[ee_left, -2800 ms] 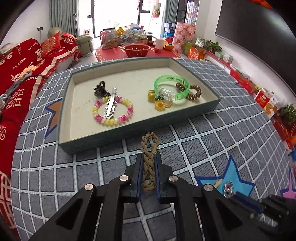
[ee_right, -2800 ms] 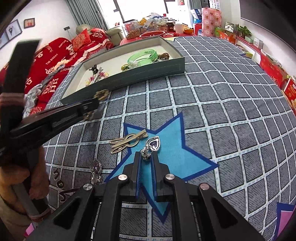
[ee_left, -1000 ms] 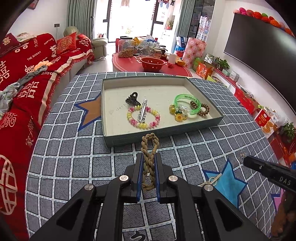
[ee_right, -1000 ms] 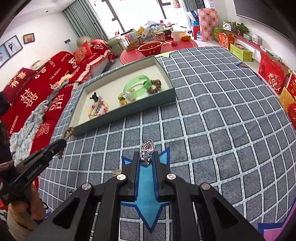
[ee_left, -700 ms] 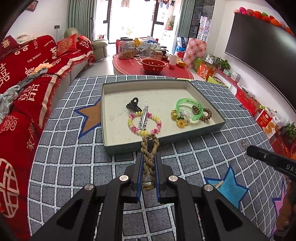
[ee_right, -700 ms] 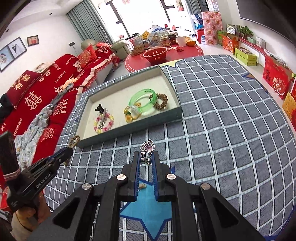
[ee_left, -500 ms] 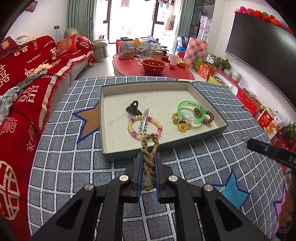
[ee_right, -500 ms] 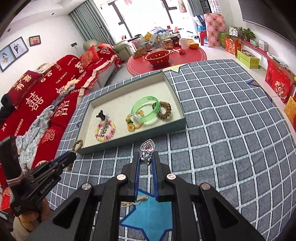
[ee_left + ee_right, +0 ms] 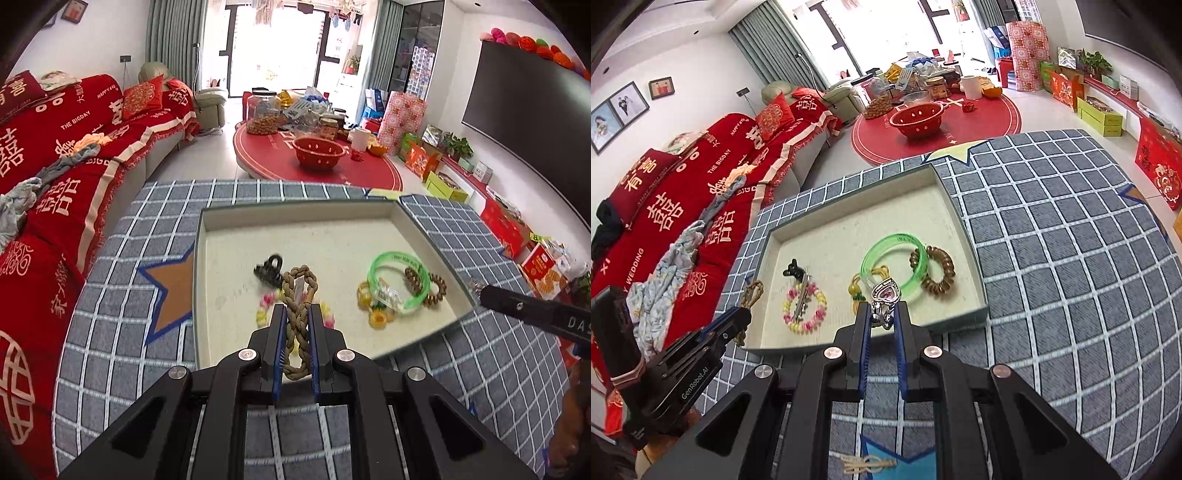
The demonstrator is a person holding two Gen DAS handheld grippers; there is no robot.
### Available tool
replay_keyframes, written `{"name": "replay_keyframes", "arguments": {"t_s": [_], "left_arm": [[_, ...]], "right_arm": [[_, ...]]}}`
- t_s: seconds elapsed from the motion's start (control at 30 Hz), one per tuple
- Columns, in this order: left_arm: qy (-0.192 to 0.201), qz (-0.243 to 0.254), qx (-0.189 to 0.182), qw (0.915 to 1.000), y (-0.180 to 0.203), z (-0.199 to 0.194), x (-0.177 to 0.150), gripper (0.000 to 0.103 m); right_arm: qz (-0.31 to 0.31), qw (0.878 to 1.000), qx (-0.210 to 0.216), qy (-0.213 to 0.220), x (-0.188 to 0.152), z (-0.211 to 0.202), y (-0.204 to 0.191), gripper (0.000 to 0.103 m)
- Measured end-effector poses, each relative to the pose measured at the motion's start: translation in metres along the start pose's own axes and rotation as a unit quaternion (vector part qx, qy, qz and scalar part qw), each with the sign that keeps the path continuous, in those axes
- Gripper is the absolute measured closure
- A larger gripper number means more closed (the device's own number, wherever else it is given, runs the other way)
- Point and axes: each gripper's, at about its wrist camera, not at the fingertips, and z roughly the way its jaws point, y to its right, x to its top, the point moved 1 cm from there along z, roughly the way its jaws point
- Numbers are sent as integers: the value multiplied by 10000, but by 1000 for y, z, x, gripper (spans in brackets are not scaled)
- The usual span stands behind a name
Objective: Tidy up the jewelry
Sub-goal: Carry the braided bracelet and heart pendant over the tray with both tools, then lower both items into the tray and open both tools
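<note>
Tray (image 9: pixel 207 280) sits on the grid-pattern table (image 9: pixel 1071 258), open side up. It already holds a green bangle (image 9: pixel 882 251), brown coil bracelet (image 9: pixel 942 273), pastel bead bracelet (image 9: pixel 805 310), black claw clip (image 9: pixel 793 271) and a yellow charm (image 9: pixel 380 318).

Left gripper (image 9: pixel 295 314): jaws clenched on a braided cord bracelet (image 9: pixel 297 291). Long axis runs along the fingers, loop end pointing far. In its own wrist view the loop overlaps the bead bracelet at the tray's near-left; the right wrist view shows it at or just outside the left wall, so I can't tell if it has cleared the rim.

Right gripper (image 9: pixel 881 321): jaws grasping a heart pendant (image 9: pixel 885 290), stone end pointing far, over the near wall, in line with the green bangle.

Both held level, aimed forward and down, raised above the tray. Judgement: right is nearer a drop spot; left needs to travel right, over the wall.
</note>
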Motion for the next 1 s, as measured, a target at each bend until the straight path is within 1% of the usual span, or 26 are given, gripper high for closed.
{"name": "replay_keyframes", "arguments": {"t_s": [0.13, 0.2, 0.4, 0.57, 0.73, 0.9, 1.0], "left_arm": [[36, 51, 3, 10000, 7, 12, 12, 79], [-9, 69, 31, 10000, 9, 22, 16, 79], [-184, 186, 269, 9993, 11, 52, 23, 79], [-373, 229, 436, 9981, 7, 74, 22, 79], [-507, 278, 541, 9969, 5, 86, 17, 79], [-466, 364, 642, 9962, 8, 87, 17, 78], [-461, 424, 691, 9956, 10, 87, 17, 78]], "right_arm": [[-36, 10000, 31, -26, 13, 16, -3, 90], [-89, 10000, 21, -32, 21, 27, -5, 90], [-180, 9998, -37, -123, 36, 56, -10, 90], [-153, 9995, -104, -257, 38, 77, -7, 90], [-186, 9990, -189, -355, 37, 92, -5, 90], [-268, 9983, -267, -437, 32, 101, -6, 90], [-213, 9981, -270, -503, 31, 105, -4, 90]]}}
